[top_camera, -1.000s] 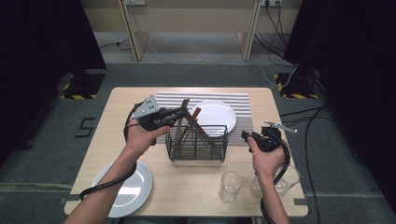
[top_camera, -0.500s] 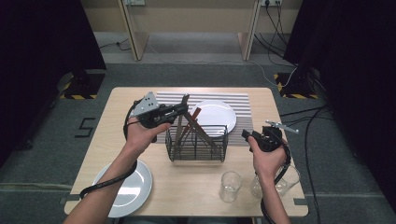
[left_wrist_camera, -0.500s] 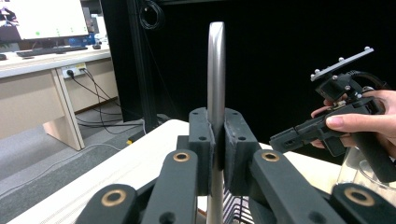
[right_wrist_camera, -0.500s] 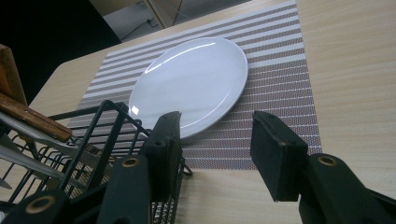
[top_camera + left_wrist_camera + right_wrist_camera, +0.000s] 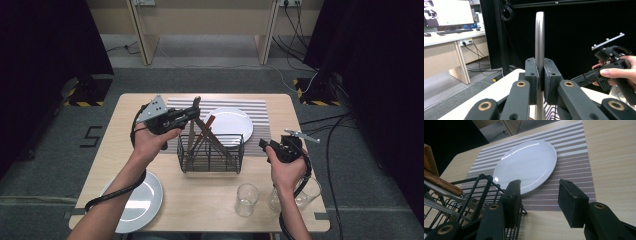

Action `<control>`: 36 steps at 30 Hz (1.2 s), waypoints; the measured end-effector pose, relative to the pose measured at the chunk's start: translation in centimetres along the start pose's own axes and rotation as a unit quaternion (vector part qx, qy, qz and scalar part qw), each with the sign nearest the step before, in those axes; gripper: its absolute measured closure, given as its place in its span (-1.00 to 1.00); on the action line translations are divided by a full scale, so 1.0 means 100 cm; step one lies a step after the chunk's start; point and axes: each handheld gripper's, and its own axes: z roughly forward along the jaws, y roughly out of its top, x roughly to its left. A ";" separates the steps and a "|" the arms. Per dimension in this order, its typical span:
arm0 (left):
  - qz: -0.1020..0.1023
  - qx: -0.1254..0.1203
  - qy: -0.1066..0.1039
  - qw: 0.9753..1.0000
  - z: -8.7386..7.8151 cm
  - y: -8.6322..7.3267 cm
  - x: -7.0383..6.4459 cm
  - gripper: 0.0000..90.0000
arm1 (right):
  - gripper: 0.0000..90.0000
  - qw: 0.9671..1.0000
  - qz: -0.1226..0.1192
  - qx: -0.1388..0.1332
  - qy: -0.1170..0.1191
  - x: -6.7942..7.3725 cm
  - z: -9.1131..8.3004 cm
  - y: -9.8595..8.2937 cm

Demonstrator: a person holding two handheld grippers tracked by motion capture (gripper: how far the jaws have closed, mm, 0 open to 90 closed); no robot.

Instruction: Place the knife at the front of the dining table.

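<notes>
Jaws of the left gripper (image 5: pixel 192 114) are pressed together on a thin silver metal utensil handle (image 5: pixel 539 40), which stands upright between the two black pads in the left gripper view. In the high view this gripper is above the left end of the black wire cutlery basket (image 5: pixel 212 154), and the handle rises out of the basket there. What kind of utensil it is cannot be told, because its lower end is hidden. Other utensils with brown wooden handles (image 5: pixel 206 125) lean inside the same basket.

The right gripper (image 5: pixel 262 144) is held just beside the right end of the basket, above the light wooden table (image 5: pixel 280 107). Its jaws are spread apart and hold nothing; in the right gripper view the round white plate (image 5: pixel 527 165) on the striped placemat (image 5: pixel 573 150) shows beyond them.

A second white plate (image 5: pixel 136 202) lies at the near left corner of the table. Two clear drinking glasses (image 5: pixel 246 199) stand near the right hand (image 5: pixel 284 172).
</notes>
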 end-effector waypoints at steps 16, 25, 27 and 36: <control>-0.001 -0.018 0.007 1.000 -0.002 0.006 0.002 0.85 | 0.17 1.000 -0.001 -0.001 -0.002 0.000 0.000 0.000; -0.002 -0.028 0.007 1.000 -0.003 0.008 0.003 0.85 | 0.18 1.000 0.004 0.000 -0.001 -0.001 0.000 -0.001; -0.002 -0.030 0.007 1.000 -0.003 0.009 0.003 0.85 | 0.17 1.000 0.002 -0.001 -0.002 -0.001 0.000 0.000; 0.002 -0.038 0.008 0.999 -0.006 0.015 0.002 0.85 | 0.17 1.000 0.002 -0.001 -0.002 -0.002 0.001 -0.001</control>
